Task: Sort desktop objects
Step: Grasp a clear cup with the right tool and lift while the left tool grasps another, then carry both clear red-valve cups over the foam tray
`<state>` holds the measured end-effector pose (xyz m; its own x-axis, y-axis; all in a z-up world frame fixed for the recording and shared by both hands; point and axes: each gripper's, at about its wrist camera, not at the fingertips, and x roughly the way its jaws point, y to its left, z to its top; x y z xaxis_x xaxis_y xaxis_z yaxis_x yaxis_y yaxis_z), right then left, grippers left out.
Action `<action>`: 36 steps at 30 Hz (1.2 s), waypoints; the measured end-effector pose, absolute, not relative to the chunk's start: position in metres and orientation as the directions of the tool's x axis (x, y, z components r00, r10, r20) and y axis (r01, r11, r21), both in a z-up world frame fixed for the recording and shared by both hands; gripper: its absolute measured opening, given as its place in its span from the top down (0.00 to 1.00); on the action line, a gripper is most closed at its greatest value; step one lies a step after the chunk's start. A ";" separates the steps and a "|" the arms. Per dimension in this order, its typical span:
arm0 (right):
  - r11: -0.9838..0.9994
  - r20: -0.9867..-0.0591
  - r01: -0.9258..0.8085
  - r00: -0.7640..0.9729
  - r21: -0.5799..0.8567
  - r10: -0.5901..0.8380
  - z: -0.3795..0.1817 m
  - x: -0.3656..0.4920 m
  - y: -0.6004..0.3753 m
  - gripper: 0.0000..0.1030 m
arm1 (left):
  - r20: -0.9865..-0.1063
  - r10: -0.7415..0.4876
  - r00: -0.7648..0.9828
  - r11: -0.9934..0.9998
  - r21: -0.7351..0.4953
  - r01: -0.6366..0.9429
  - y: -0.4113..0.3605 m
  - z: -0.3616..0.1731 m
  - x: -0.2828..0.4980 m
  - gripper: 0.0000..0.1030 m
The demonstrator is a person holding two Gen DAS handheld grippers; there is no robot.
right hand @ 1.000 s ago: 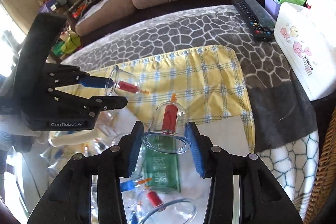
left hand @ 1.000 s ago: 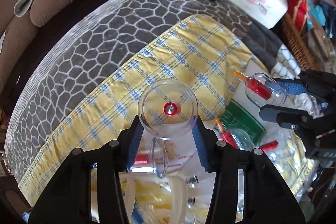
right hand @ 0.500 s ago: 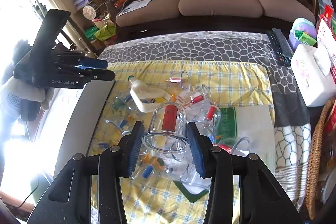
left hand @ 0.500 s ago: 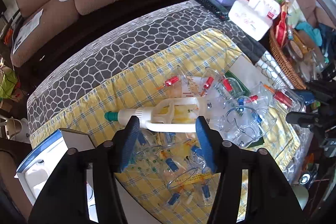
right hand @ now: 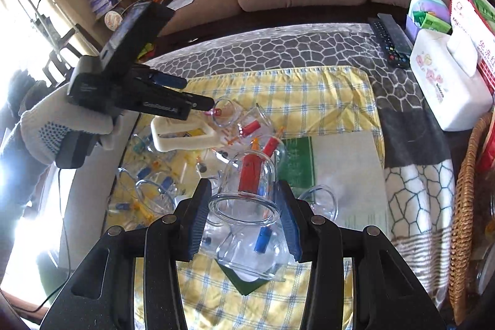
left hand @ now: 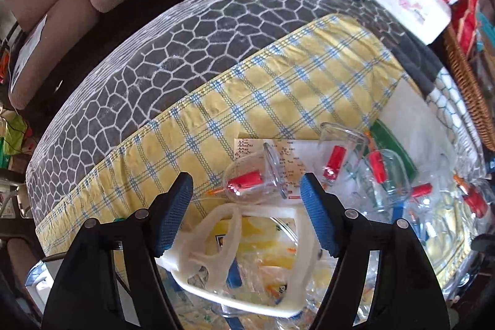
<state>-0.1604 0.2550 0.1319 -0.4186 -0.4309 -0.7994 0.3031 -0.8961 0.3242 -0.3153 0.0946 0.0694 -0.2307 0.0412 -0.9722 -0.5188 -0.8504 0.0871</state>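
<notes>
the left gripper hangs steeply over the yellow cloth, its jaws spread wide and having just been opening, with nothing pinched; between the blue pads a clear cup with a red valve lies on its side on the cloth, free of both pads, beside the white pump. that looks like a cup just set down among its kind, so the red-valve cups gather in one patch near the printed sheet. the right gripper is pinching another red-valve cup by its rim, mouth toward the camera and valve pointing away, which keeps the smooth dome from slipping and leaves the valve clear. it is held above the pile, apart from the blue-valve cups lower on the cloth. a gloved hand carries the left tool. likely next: the right cup goes down beside the other red ones, without knocking the loose cups into rolling.
</notes>
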 end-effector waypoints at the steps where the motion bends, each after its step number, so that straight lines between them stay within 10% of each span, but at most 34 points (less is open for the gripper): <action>1: -0.893 -0.798 0.307 -0.416 0.328 -0.436 0.129 -0.162 0.255 0.57 | -0.974 0.023 -0.224 -0.846 0.100 -0.523 0.096 0.061 -0.318 0.37; 5: -0.884 -0.797 0.321 -0.401 0.340 -0.453 0.118 -0.166 0.251 0.57 | -0.979 0.010 -0.204 -0.851 0.099 -0.516 0.092 0.044 -0.322 0.70; 19: -0.836 -0.748 0.363 -0.389 0.412 -0.537 0.157 -0.153 0.221 0.57 | -0.917 0.322 -0.236 -0.848 -0.168 -0.503 0.032 0.145 -0.281 0.70; 36: -0.688 -0.786 0.666 -0.246 0.289 -0.568 0.222 -0.029 0.009 0.57 | -0.772 0.544 -0.328 -0.838 -0.476 -0.267 -0.281 0.213 -0.047 0.70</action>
<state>-0.0291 0.0085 0.2215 -0.2456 -0.5676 -0.7858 0.6657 -0.6880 0.2889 -0.0474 -0.2808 0.2131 -0.3280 0.5438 -0.7725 -0.2670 -0.8377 -0.4764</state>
